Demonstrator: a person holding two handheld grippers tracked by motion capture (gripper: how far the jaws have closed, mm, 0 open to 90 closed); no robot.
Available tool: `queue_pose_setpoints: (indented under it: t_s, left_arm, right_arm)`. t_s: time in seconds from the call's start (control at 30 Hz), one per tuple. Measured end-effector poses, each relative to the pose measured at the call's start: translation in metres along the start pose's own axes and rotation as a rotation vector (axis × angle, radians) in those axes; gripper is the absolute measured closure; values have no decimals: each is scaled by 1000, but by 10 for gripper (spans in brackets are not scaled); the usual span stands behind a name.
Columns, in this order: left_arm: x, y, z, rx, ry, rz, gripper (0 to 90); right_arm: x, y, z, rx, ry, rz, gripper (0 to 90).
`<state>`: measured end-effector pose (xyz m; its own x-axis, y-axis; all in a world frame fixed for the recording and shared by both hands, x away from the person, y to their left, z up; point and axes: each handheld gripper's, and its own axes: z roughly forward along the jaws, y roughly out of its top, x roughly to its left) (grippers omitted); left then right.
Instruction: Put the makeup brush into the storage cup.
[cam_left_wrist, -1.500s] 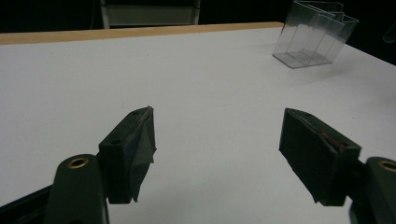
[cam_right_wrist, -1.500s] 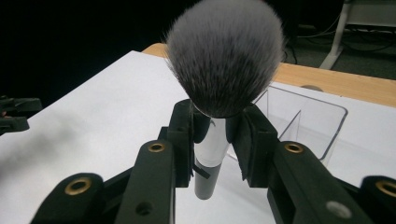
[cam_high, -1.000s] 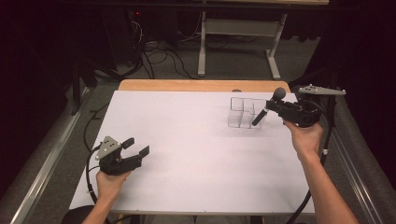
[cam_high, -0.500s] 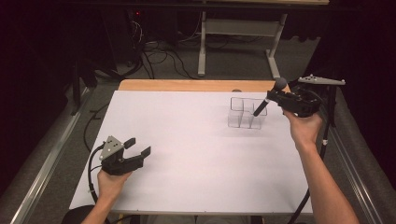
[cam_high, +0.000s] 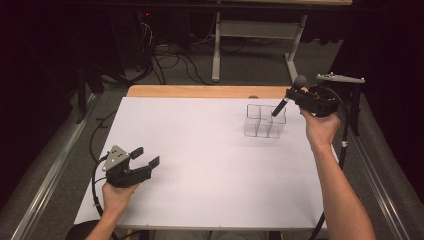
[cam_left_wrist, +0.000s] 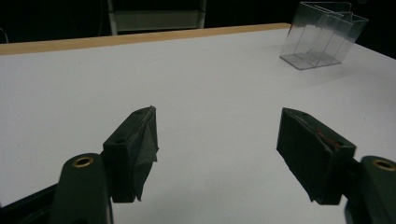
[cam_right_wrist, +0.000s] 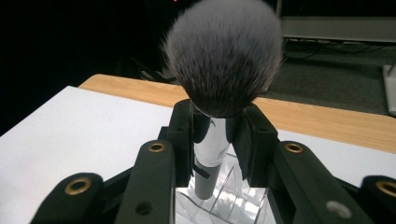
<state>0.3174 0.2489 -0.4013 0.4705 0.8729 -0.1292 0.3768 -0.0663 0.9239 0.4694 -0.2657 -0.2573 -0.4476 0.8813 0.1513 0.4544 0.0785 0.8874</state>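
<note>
The right gripper (cam_high: 296, 97) is clamped on a makeup brush (cam_high: 286, 99), its two black jaws pressing the pale ferrule just below the bristles, as the right gripper view shows. The brush (cam_right_wrist: 219, 79) hangs tilted above the far right part of the table (cam_high: 200, 150): its fluffy grey head points up and away, and its dark handle slants down and leftward, the lower tip over the far right cell of a clear organizer (cam_high: 265, 121). In the right gripper view the handle end sits over the transparent dividers (cam_right_wrist: 229, 200); whether it touches a wall cannot be told.

The left gripper (cam_high: 145, 157) rests low at the near left of the table, held in the left hand (cam_high: 117, 195), jaws spread wide with nothing between them. In the left gripper view bare white tabletop (cam_left_wrist: 210, 93) lies between its jaws and the organizer (cam_left_wrist: 322, 35), which stands well apart at the far right.

The organizer stands upright on the white surface, near the far wooden edge (cam_high: 200, 91) of the table. Nothing lies on the table between the two grippers. Beyond the far edge are the legs of a white stand (cam_high: 250, 45) and a tangle of cables (cam_high: 170, 55) on the grey floor. A metal rail (cam_high: 55, 170) runs along the left side. A black cable (cam_high: 97, 180) loops from the left gripper off the near edge.
</note>
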Motion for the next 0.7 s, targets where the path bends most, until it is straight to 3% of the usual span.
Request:
queue_pose_setpoints:
  t_s: [0.2, 0.7]
  left_arm:
    - [0, -1, -1, 3, 3, 1, 292]
    - [2, -3, -10, -11, 11, -34, 292]
  right_arm:
    - [-2, 2, 3, -19, -21, 10, 716]
    - [8, -5, 40, 39, -27, 1, 715]
